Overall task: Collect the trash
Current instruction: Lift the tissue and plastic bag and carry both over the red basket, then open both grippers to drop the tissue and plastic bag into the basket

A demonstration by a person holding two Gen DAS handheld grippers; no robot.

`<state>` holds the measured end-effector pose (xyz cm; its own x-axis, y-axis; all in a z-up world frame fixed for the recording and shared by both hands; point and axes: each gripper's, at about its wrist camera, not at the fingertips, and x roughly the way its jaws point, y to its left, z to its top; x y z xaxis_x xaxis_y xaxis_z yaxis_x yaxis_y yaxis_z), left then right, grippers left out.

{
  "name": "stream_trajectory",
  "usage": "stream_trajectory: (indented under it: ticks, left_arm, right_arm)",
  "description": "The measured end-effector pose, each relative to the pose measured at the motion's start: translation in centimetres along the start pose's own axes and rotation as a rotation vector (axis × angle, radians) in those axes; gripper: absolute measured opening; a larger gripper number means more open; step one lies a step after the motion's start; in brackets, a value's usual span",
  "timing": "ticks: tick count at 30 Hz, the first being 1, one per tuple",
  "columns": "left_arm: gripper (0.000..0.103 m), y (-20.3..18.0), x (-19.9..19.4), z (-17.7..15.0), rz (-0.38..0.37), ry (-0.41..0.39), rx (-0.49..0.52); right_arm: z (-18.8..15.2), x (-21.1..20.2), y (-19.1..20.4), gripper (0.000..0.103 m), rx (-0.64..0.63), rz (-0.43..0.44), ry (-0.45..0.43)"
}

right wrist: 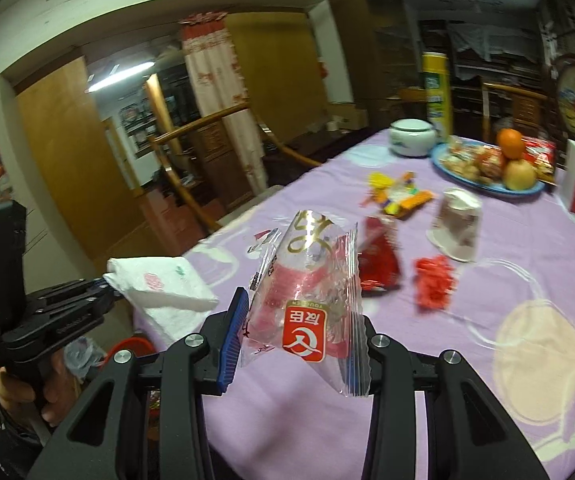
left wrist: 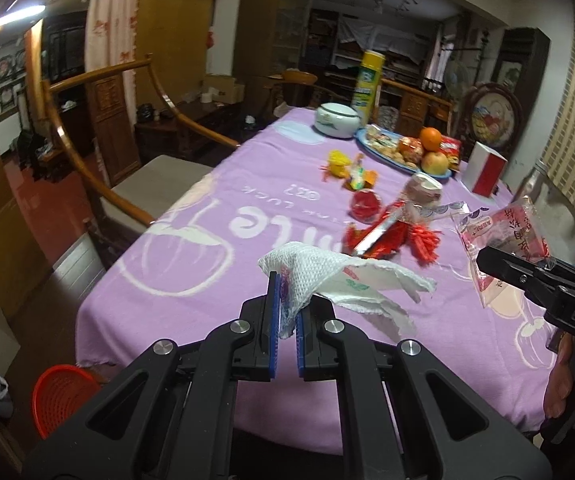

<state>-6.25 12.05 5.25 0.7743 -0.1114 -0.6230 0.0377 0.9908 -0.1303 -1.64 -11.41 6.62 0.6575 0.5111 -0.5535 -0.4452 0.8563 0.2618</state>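
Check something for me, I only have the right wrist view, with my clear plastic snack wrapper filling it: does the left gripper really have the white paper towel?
Observer: Yes. In the left wrist view the left gripper has both blue pads closed on one corner of the white paper towel; the rest hangs forward past the fingertips.
Operator: Where is the bin? I only get a red sliver.
Observer: A red mesh plastic basket stands on the floor beside the near left corner of the purple-clothed table.
Operator: Any trash I'm missing?
Observer: A silver foil strip lies across the red shredded paper.
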Motion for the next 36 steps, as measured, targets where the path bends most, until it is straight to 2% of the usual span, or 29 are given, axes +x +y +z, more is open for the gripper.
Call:
stream_trajectory:
  ticks: [8, 15, 21, 26, 30, 36]
  left_arm:
    - [0.008, 6.5, -2.7, -1.7, 0.100, -0.015, -0.105]
    - [0.008, 15.0, -6.0, -6.3, 0.243, 0.001, -0.259]
    - [0.008, 22.7, -5.8, -11.8, 0.382, 0.111, -0.426]
    - [0.008, 26.7, -4.6, -14.9, 0.409, 0.188, -0.518]
    - [0.008, 28.6, -3.5, -16.4, 0.430, 0.227, -0.550]
    - [0.008, 31.8, -1.2, -19.6, 0.484, 0.329, -0.618]
  right_arm:
    - [0.1, 3.8, 7.3, 0.040, -0.130, 0.092, 0.070]
    - [-0.7, 9.0, 15.2, 0.040, -0.216, 0.239, 0.191]
    - [-2.8, 12.9, 23.0, 0.040, -0.335, 0.343, 0.291]
    - [-5.4, 16.8, 27.7, 0.040, -0.407, 0.388, 0.402]
    - [-7.6, 20.2, 30.9, 0.040, -0.445, 0.418, 0.478]
    - [-11.5, 25.3, 35.0, 0.041, -0.514, 0.435, 0.605]
